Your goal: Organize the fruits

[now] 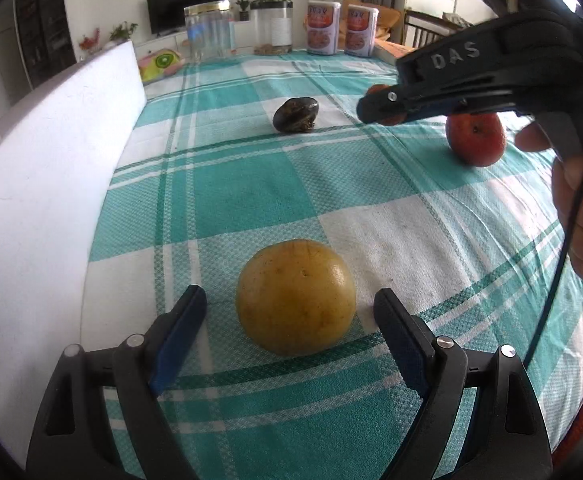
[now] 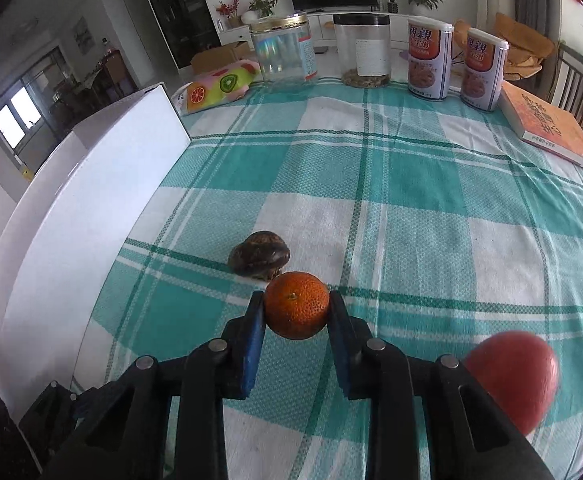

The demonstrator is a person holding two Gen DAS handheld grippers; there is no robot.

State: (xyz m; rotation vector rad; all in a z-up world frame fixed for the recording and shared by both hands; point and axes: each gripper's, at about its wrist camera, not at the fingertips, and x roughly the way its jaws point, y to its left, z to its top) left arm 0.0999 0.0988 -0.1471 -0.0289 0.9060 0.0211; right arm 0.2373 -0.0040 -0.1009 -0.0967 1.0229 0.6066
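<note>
A yellow fruit [image 1: 295,297] is framed, untouched, between the spread left gripper [image 1: 291,332]. A small orange [image 2: 296,305] is clamped by the right gripper [image 2: 296,312], marked "DAS". Farther off, two "親親" canisters [image 2: 429,58] are seen.

In the left wrist view the right hand-held gripper [image 1: 383,109] covers all but two slivers of the tangerine [image 1: 392,119] it clamps, and also the top of the red fruit [image 1: 476,140]. The hand [image 1: 579,216] is cut off by the right edge. In the right wrist view the red fruit [image 2: 515,380] is blurred and partly behind the gripper's frame. The tangerine [image 2: 296,305] hides the near edge of the dark fruit [image 2: 259,255]. The jar's [image 2: 365,50] contents are too small to tell.
</note>
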